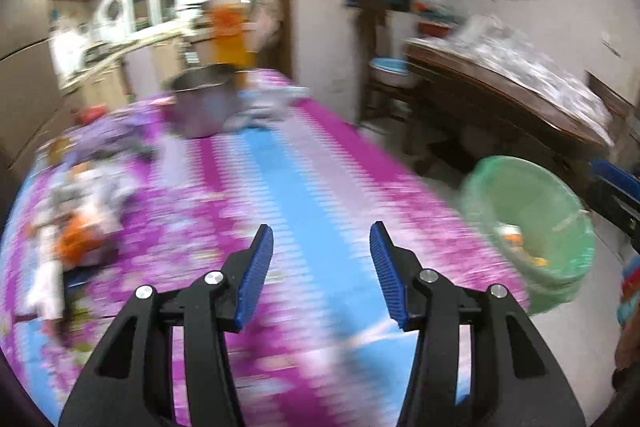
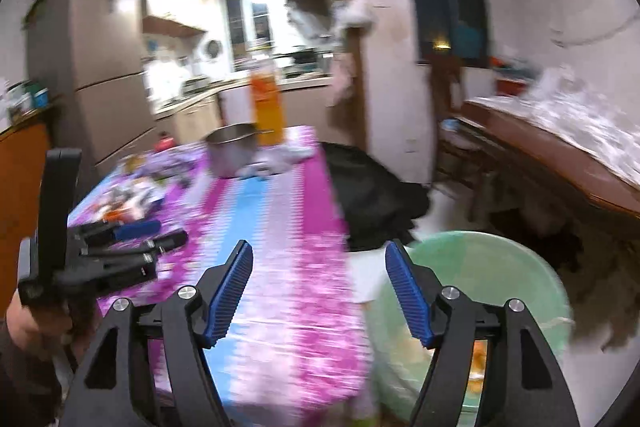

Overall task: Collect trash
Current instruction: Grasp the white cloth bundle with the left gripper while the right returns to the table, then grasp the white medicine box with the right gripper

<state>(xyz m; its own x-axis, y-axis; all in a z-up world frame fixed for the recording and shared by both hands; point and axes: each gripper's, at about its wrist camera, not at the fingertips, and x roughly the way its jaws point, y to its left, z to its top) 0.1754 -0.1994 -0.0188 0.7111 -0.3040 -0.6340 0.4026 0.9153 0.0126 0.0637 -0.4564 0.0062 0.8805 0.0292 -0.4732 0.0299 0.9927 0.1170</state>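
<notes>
A pile of wrappers and scraps (image 1: 76, 223) lies on the left side of the pink and blue tablecloth (image 1: 288, 195); it also shows in the right wrist view (image 2: 128, 203). A green bin (image 1: 528, 227) stands on the floor right of the table, with a few orange scraps inside; in the right wrist view the bin (image 2: 472, 267) is just below my right gripper. My left gripper (image 1: 322, 275) is open and empty above the cloth. My right gripper (image 2: 320, 291) is open and empty over the table's right edge. The left gripper (image 2: 120, 243) shows at the left of the right wrist view.
A steel pot (image 1: 202, 105) and an orange bottle (image 1: 230, 35) stand at the table's far end, with white cloths (image 1: 268, 103) beside them. A dark wooden table (image 1: 500, 95) covered in plastic stands at the right. A black bag (image 2: 372, 195) lies on the floor.
</notes>
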